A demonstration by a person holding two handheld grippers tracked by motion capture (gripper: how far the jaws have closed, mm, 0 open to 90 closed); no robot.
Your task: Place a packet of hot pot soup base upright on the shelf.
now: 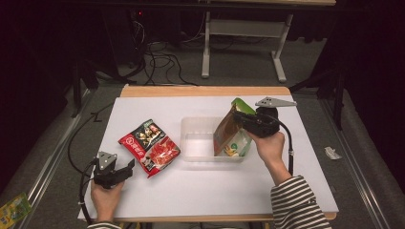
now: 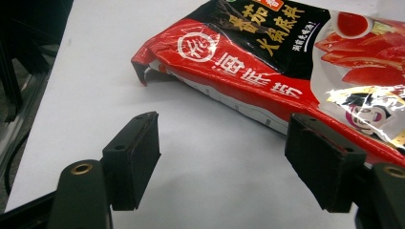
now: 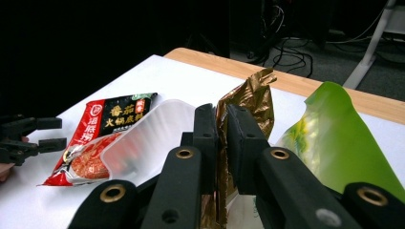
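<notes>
High view: right tongs [image 1: 241, 116] hold the green-and-gold pouch [image 1: 230, 131] by its top edge, its bottom already down in the clear tub [image 1: 191, 143] at the counter [image 1: 215, 191] centre. Pouch stands tilted, long axis running up toward the tongs. Left tongs [image 1: 128, 168] sit just beside the red packet [image 1: 149, 146], which lies flat left of the tub and up-right of them; left hand is nearer it.

Left gripper view: tongs [image 2: 224, 160] open, nothing between them; red packet [image 2: 286, 71] just ahead, long axis slanting across, its right end cut off.

Right gripper view: tongs [image 3: 222, 143] pinch the pouch's gold seam [image 3: 246, 102]; whether the pads press hard is unclear. Pouch bottom is hidden behind them.
</notes>
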